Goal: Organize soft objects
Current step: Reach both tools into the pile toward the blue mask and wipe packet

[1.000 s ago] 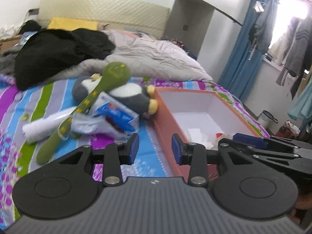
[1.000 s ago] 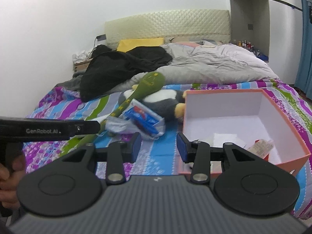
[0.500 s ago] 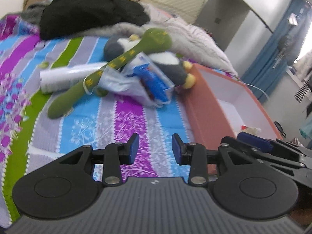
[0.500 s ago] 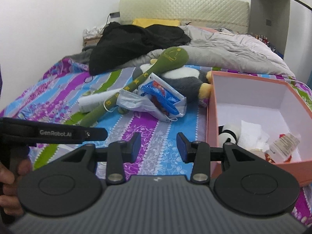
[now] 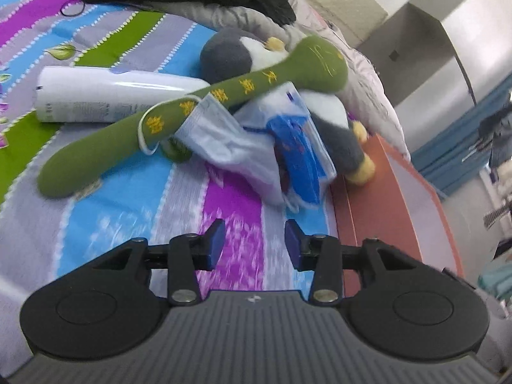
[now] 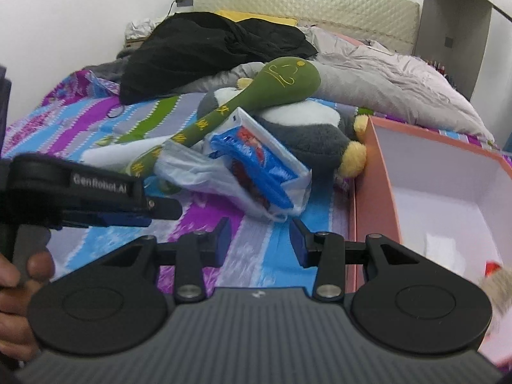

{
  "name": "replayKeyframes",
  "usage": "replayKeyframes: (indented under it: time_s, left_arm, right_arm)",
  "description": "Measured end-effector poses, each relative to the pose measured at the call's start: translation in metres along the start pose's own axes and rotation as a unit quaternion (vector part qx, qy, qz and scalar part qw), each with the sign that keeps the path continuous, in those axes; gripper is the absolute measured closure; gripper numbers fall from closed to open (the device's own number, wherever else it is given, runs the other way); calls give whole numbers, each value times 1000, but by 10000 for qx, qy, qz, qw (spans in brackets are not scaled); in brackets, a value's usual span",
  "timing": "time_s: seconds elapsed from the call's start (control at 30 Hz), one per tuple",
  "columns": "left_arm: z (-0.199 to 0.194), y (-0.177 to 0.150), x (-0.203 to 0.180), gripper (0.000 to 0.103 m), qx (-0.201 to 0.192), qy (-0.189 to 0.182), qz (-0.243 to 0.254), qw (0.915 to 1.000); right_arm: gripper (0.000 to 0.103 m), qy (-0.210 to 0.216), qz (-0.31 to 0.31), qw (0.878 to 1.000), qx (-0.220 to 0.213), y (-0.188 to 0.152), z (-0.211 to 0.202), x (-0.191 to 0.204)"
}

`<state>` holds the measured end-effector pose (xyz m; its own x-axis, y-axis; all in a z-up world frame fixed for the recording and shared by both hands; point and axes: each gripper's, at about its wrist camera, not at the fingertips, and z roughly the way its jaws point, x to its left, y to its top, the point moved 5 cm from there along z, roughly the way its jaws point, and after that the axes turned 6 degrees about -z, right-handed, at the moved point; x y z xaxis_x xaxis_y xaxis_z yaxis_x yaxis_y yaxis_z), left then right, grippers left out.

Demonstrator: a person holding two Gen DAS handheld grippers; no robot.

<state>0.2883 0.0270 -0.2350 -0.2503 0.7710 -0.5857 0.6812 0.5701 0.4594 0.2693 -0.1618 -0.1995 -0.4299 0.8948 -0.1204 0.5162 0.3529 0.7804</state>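
Both the left gripper and right gripper hover with jaws apart, holding nothing. The green plush lies across the penguin toy on the bed, beside the orange box.

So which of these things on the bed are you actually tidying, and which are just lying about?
For the job:
green plush stick
penguin plush
face mask
orange box

Lying about:
black clothing
grey duvet
white bottle
blue-printed plastic packet, possibly
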Motion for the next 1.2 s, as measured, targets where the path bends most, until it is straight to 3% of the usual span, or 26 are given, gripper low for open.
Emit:
replayKeyframes:
  time_s: [0.2, 0.43, 0.6, 0.7, 0.8, 0.83, 0.9, 0.97, 1.03, 1.2]
  left_arm:
    - [46, 30, 2, 51, 102, -158, -373, 9991]
    - [89, 45, 10, 50, 312, -373, -858, 9951]
    - [107, 51, 19, 50, 371, -454, -1197, 9911]
    - [112, 54, 16, 50, 307, -480, -1150, 9917]
    - [117, 54, 14, 52, 335, -551, -1225, 9904]
    - [120, 53, 15, 53, 353, -551, -1247, 9900]
    - [122, 53, 15, 64, 315, -537, -1239, 9903]
    - [122, 52, 17, 86, 308, -516, -1187, 9911]
    - [119, 52, 18, 96, 278, -531, -1167, 9914]
    - [99, 55, 11, 103, 94, -567, -975, 9936]
  right_arm:
    - [60, -161, -192, 9997, 81, 15, 42, 0]
    - [60, -663, -721, 9949, 245, 21, 85, 6]
    - [61, -573, -826, 9943, 351, 20, 107, 7]
    - [62, -471, -932, 9938, 378, 19, 114, 9]
    - [66, -421, -895, 9944, 372, 19, 116, 8]
    - [72, -443, -899, 9943, 361, 19, 116, 7]
    - [79, -442, -904, 9943, 351, 18, 114, 6]
    - [87, -425, -906, 9944, 347, 17, 111, 5]
    - [90, -384, -893, 9947, 326, 16, 106, 5]
    - [96, -343, -825, 9958, 187, 20, 84, 9]
